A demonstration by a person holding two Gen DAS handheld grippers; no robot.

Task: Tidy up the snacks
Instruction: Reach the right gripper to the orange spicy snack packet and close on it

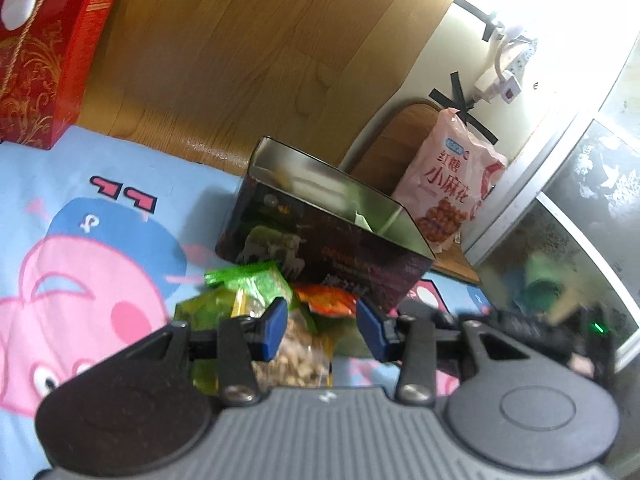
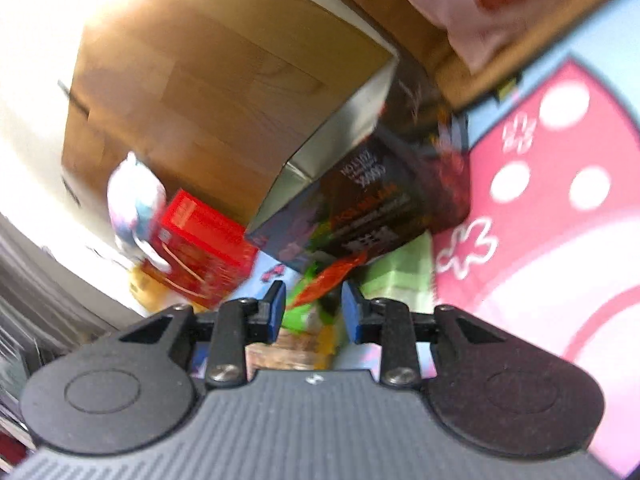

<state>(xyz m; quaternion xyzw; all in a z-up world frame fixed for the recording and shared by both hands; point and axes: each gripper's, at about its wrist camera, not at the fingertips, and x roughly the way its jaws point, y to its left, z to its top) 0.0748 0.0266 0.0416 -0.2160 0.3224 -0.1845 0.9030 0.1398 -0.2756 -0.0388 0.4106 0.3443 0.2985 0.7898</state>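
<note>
Snack packets (image 1: 256,292) heaped just ahead of left gripper (image 1: 322,322) (jaws apart).

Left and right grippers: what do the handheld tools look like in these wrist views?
Both match. The left gripper and right gripper each have two blue pads on black linkage arms fixed with silver screws, black rounded side housings with a circular disc outline, and a grey ribbed body bearing a small white mark at its front edge. No cables, hands or sleeves are visible.
</note>
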